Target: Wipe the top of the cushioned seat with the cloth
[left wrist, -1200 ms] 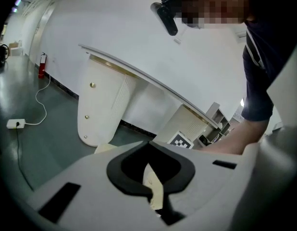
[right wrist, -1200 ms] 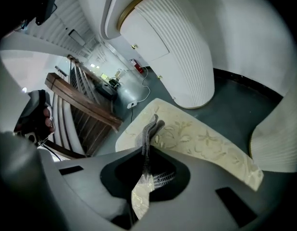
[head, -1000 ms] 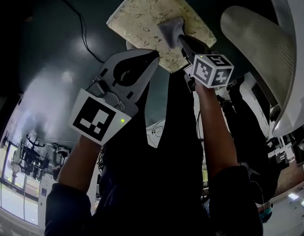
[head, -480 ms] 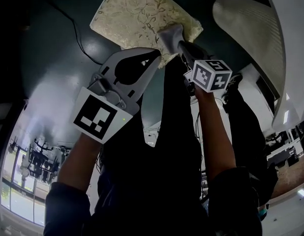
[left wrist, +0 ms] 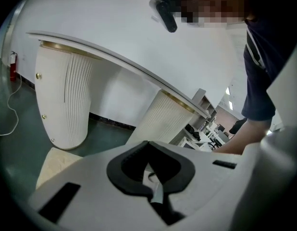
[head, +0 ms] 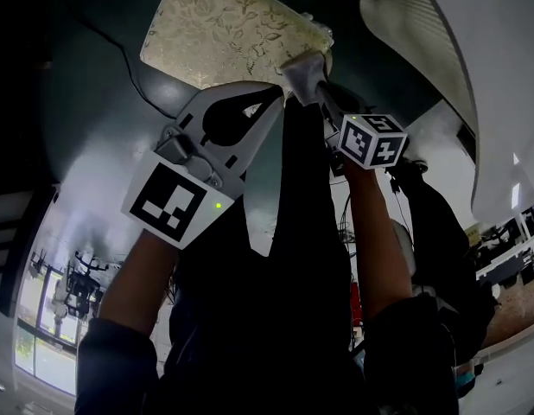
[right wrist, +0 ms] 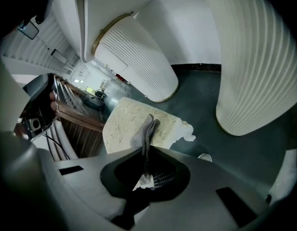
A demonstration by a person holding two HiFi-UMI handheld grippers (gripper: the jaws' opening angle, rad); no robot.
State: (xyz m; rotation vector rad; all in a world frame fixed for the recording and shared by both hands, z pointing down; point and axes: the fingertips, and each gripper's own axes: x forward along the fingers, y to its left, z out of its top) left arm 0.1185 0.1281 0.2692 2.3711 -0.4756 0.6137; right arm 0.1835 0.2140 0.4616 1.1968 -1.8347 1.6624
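The cushioned seat (head: 224,33) has a cream, leaf-patterned top and shows at the head view's upper edge. A grey cloth (head: 303,74) lies on its near right corner, with my right gripper (head: 317,92) shut on the cloth's tail. In the right gripper view the cloth (right wrist: 146,129) runs from the jaws out onto the seat (right wrist: 124,126). My left gripper (head: 272,93) hovers just short of the seat's near edge, jaws together and nothing held. The left gripper view shows the left gripper (left wrist: 155,192) with a corner of the seat (left wrist: 52,165) at lower left.
Dark green floor surrounds the seat, with a black cable (head: 120,50) to its left. White ribbed pedestals stand close by: one (head: 414,33) right of the seat, another pedestal (right wrist: 139,64) beyond it, and a third pedestal (left wrist: 67,105) under a curved counter. A person's arm (left wrist: 259,124) shows at right.
The right gripper has drawn the cloth across the seat toward its near right corner. The seat sits further left in the view. The left gripper stays shut beside it.
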